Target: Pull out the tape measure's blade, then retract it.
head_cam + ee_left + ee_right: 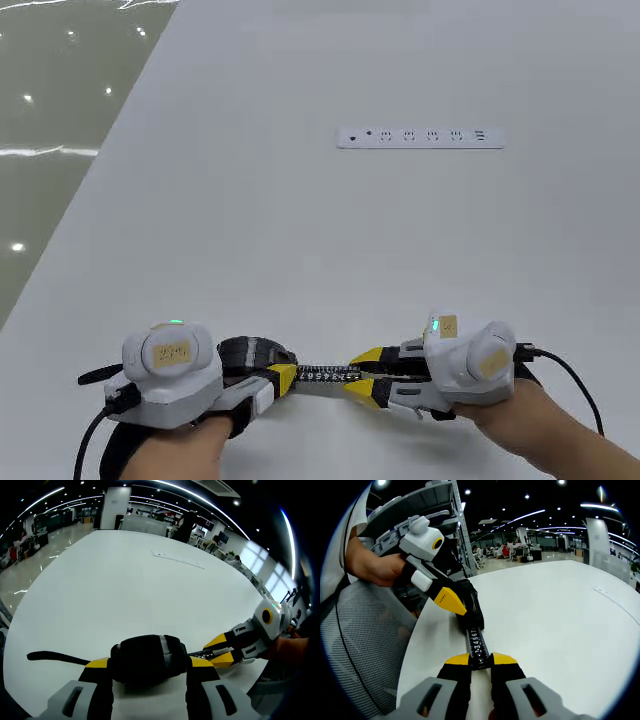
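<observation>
Jaws of the left hand-held gripper (pixel 266 366) were pressed against two opposite sides of the black tape measure case (pixel 147 657), clamping it between their yellow tips. The case sat low at the white bench (pixel 300 230); whether it touched the surface could not be told. From the side of the case that faced the right hand-held gripper (pixel 358 373), a short length of blade (pixel 476 642) ran out straight (white numerals on a dark strip, 3 to 7 readable in the right gripper view). The right hand-held gripper's jaws were closed on the blade's free end, pinching it between their yellow tips. The two hand-held grippers faced each other tip to tip and near one another, with the exposed blade between them. A thin black strap (pixel 55 656) trailed from the case across the bench, on the side of the left hand-held gripper away from the right one. Well ahead of both hand-held grippers a white power strip (pixel 420 138) lay flat on the bench. A hand (pixel 510 415) gripped the right hand-held gripper from behind.
</observation>
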Action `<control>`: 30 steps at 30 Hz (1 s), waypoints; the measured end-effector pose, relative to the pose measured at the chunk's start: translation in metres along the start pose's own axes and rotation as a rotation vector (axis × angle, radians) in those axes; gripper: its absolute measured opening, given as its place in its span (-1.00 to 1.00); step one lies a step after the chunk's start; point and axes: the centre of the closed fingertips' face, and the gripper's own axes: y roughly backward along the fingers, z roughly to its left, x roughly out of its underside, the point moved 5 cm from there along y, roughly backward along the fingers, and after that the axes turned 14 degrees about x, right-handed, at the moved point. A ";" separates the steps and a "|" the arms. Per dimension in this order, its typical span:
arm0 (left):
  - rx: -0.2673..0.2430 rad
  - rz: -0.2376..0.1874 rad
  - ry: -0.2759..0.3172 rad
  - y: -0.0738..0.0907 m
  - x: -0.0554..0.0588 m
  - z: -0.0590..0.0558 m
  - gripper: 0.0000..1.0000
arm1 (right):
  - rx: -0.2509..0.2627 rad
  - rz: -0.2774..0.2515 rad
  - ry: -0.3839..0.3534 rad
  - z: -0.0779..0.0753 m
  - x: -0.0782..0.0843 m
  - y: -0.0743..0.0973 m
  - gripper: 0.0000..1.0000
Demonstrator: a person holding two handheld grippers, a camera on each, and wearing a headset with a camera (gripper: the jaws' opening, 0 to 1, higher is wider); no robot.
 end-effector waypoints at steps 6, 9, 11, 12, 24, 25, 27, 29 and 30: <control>0.002 -0.004 0.011 0.000 0.000 0.000 0.10 | -0.013 0.013 0.011 -0.001 0.001 -0.002 -0.75; 0.004 -0.011 0.026 0.000 -0.001 0.000 0.10 | -0.012 0.005 0.001 -0.002 -0.001 -0.002 -0.76; 0.003 -0.008 0.023 -0.001 -0.001 0.000 0.10 | -0.011 0.006 0.002 -0.001 -0.002 -0.003 -0.76; 0.000 -0.006 0.013 -0.001 0.000 -0.001 0.10 | -0.011 0.011 0.009 0.000 -0.001 -0.003 -0.76; -0.002 -0.008 0.011 -0.001 0.001 -0.001 0.11 | -0.007 0.011 0.018 0.001 0.000 -0.006 -0.77; -0.001 -0.007 0.012 -0.001 0.000 0.000 0.11 | -0.009 0.014 0.022 0.001 0.000 -0.006 -0.77; 0.001 -0.008 0.014 -0.001 0.000 0.001 0.11 | -0.008 0.013 0.019 0.002 -0.001 -0.007 -0.77; 0.002 -0.007 0.016 -0.002 0.000 0.001 0.11 | -0.007 0.011 0.020 0.002 -0.001 -0.008 -0.77; 0.002 -0.008 0.016 -0.002 0.001 0.000 0.11 | -0.007 0.011 0.015 0.002 -0.001 -0.009 -0.77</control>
